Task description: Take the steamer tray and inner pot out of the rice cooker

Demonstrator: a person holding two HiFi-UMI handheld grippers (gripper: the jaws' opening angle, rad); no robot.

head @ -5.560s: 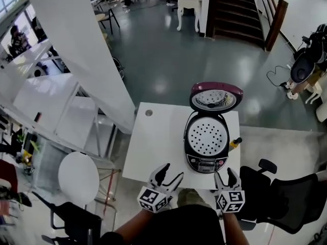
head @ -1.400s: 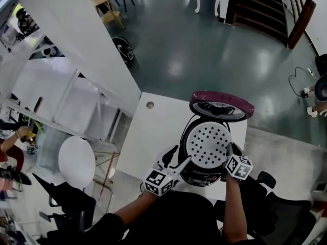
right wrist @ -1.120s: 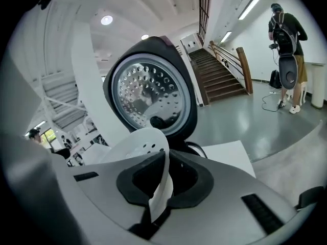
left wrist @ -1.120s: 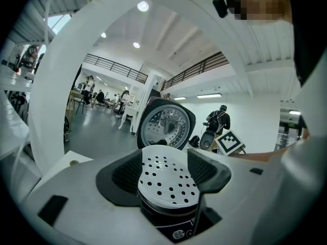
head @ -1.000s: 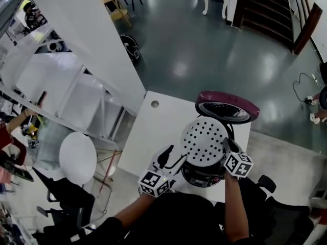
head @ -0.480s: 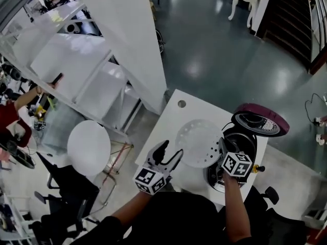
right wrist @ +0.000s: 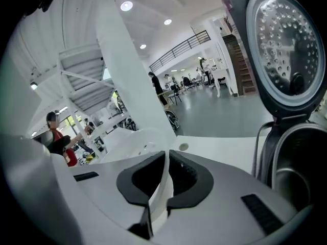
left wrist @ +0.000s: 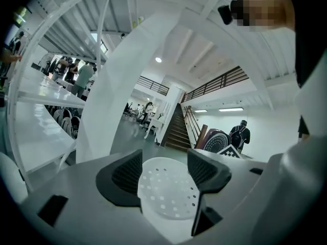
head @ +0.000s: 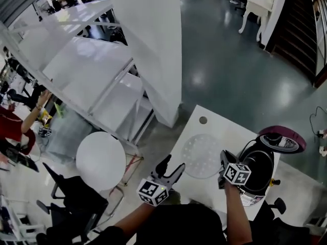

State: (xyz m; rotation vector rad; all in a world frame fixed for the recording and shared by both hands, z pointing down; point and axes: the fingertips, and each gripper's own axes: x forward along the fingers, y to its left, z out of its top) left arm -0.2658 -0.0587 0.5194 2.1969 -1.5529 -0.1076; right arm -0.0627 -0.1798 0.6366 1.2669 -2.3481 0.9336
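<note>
White table (head: 231, 135) under steamer tray (head: 202, 155); glossy teal floor (head: 230, 60).

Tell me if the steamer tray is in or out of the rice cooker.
Out. The right tool grips the steamer tray by its rim over the table, beside the open rice cooker.

A black top is worn. The left gripper (head: 172, 165) and the right gripper (head: 224, 156) are made in pale grey, fitted with black ribbed jaws, each topped by a cube (head: 153, 192) printed with black-and-white square markers.
</note>
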